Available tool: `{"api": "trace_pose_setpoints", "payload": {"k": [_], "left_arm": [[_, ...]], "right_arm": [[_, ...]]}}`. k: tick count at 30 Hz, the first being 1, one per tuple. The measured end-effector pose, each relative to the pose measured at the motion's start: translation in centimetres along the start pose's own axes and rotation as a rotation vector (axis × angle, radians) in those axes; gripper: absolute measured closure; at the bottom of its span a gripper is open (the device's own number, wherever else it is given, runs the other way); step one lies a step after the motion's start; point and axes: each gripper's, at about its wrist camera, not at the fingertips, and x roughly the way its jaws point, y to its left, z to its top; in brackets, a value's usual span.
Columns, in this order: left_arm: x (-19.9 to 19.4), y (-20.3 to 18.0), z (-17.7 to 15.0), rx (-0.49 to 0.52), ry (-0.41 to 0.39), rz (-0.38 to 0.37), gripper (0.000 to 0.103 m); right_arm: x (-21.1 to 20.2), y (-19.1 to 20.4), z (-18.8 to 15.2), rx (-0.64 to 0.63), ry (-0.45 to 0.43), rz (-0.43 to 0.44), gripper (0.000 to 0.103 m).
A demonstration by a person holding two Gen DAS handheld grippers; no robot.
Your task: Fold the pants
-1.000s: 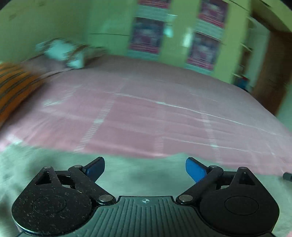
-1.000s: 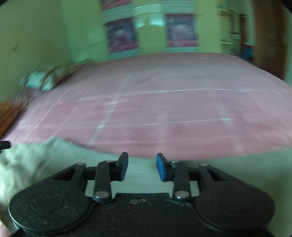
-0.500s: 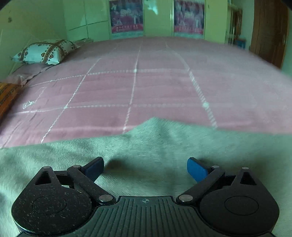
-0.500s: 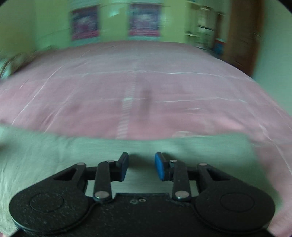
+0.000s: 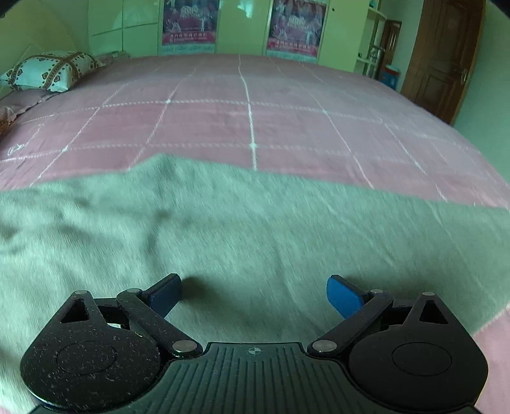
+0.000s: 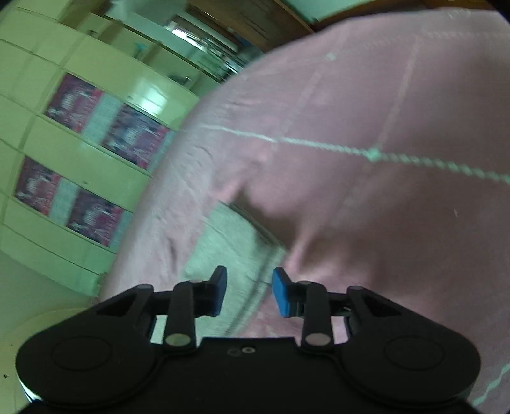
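A: What is seen from the left wrist view?

B: The left gripper is held low over the pants, with its blue fingers spread wide and nothing caught between them. The grey-green cloth is spread directly ahead of and beneath the fingers, reaching from the far left to the far right of the view. Creases are seen in it ahead and to the left of the gripper. Beyond the cloth, the pink bedspread with its white grid lines is laid out. A patterned pillow is found far ahead to the left, two posters on the wardrobe doors straight ahead, and a brown door far to the right.

A: And from the right wrist view?

B: The view is tilted and blurred. The right gripper is parted by a narrow gap, and nothing is gripped. An end of the pants is seen just ahead of the fingers and slightly left, lying on the bedspread; whether the cloth is touched by the fingers cannot be told. A raised fold of pink bedspread is seen just ahead to the right. The posters are seen well off to the left.
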Motion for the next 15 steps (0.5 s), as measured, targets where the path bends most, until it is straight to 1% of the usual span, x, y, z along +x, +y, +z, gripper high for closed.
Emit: {"api": "trace_pose_setpoints", "payload": {"k": [1, 3, 5, 6, 7, 8, 9, 10, 11, 12, 13, 14, 15], "left_arm": [[-0.3, -0.3, -0.3, 0.000, 0.001, 0.000, 0.006], [-0.7, -0.8, -0.6, -0.005, 0.004, -0.001, 0.006], [-1.0, -1.4, -0.8, -0.018, 0.005, -0.009, 0.006], [-1.0, -1.8, -0.9, -0.010, 0.007, -0.010, 0.006], [-1.0, -2.3, -1.0, 0.005, 0.007, 0.000, 0.006], [-0.9, -2.6, -1.2, 0.015, 0.009, 0.011, 0.006], [-0.8, -2.8, -1.3, 0.017, 0.011, 0.016, 0.006], [-0.8, -2.9, -1.5, 0.022, 0.011, 0.022, 0.004], [-0.8, -3.1, -1.6, 0.024, 0.012, 0.030, 0.004], [-1.0, -3.2, -1.6, 0.015, 0.014, 0.038, 0.004], [-1.3, -3.5, -1.4, -0.002, 0.016, 0.045, 0.004], [-1.9, -4.0, -1.2, -0.024, 0.005, 0.036, 0.004], [-2.5, -4.7, -1.1, -0.034, -0.018, 0.011, 0.004]], "right_arm": [[0.4, -0.3, 0.1, 0.007, 0.000, -0.005, 0.074], [1.3, -0.9, 0.4, 0.025, 0.019, 0.010, 0.075], [2.0, -0.5, 0.4, 0.016, 0.018, 0.011, 0.060], [2.2, -0.1, 0.6, -0.005, 0.014, 0.011, 0.060], [1.9, 0.5, 0.6, -0.051, 0.026, -0.008, 0.093], [1.8, 1.3, 0.8, -0.126, 0.048, -0.013, 0.097], [0.6, 2.1, 0.6, -0.197, 0.027, 0.009, 0.097], [-0.5, 2.9, 0.4, -0.251, -0.015, 0.049, 0.097], [-1.5, 3.4, 0.3, -0.286, -0.054, 0.068, 0.097], [-1.7, 3.4, 0.3, -0.295, -0.067, 0.050, 0.097], [-1.1, 2.6, 0.3, -0.276, -0.053, 0.010, 0.097], [0.5, 0.8, 0.2, -0.202, 0.005, -0.053, 0.097], [1.1, -0.3, 0.0, -0.143, 0.022, -0.054, 0.097]]}}
